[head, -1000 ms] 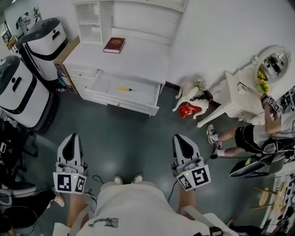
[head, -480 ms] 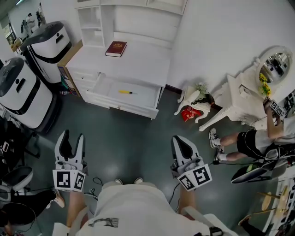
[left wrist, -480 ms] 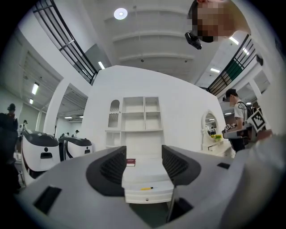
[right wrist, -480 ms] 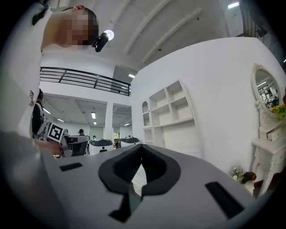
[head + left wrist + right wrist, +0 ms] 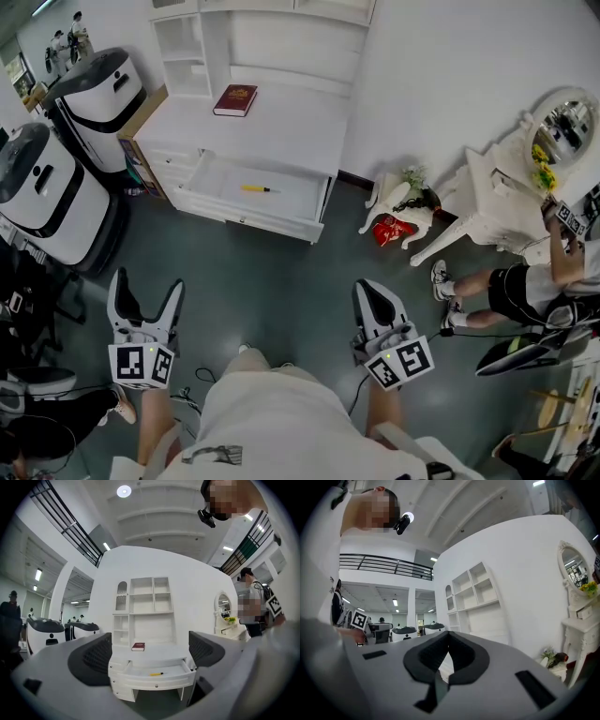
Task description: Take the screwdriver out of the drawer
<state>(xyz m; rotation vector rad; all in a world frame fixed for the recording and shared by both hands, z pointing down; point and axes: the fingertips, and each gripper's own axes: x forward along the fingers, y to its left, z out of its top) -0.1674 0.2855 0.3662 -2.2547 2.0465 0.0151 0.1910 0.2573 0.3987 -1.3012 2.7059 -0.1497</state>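
Holds left gripper (image 5: pixel 146 287) with jaws opening wide, nothing between; right gripper (image 5: pixel 373 292) with jaws pressed together, empty. Faces yellow-handled screwdriver (image 5: pixel 255 188), lying mid-floor of the desk's open drawer (image 5: pixel 246 214), well apart.

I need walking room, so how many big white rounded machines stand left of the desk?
2. One machine stands beside the desk's left end; the other machine is farther from the wall, at the head view's left edge. Others may be hidden out of frame.
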